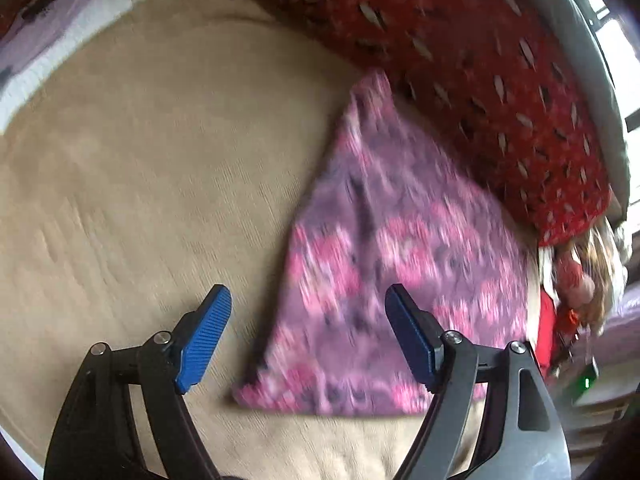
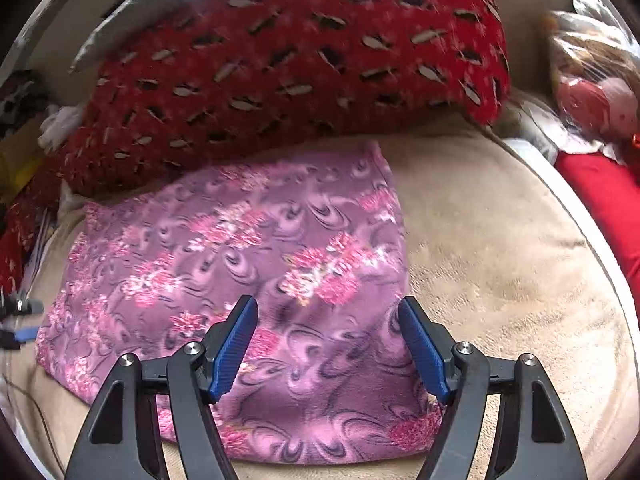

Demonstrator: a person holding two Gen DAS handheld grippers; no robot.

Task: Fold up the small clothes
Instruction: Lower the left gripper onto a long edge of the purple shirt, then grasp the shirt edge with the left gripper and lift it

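Note:
A purple cloth with pink flowers (image 2: pixel 248 264) lies flat and folded on a beige blanket (image 2: pixel 500 264). In the left wrist view the cloth (image 1: pixel 384 264) is blurred and lies ahead and to the right. My left gripper (image 1: pixel 308 320) is open and empty, over the cloth's left edge. My right gripper (image 2: pixel 326 340) is open and empty, just above the cloth's near right part. The left gripper's fingertips (image 2: pixel 24 334) show at the left edge of the right wrist view, beside the cloth.
A red patterned pillow (image 2: pixel 288 64) lies along the cloth's far edge; it also shows in the left wrist view (image 1: pixel 460 60). A doll in plastic wrap (image 2: pixel 596 92) and a red item (image 2: pixel 604 192) lie at the right. Lilac and white bedding (image 1: pixel 52 44) is at far left.

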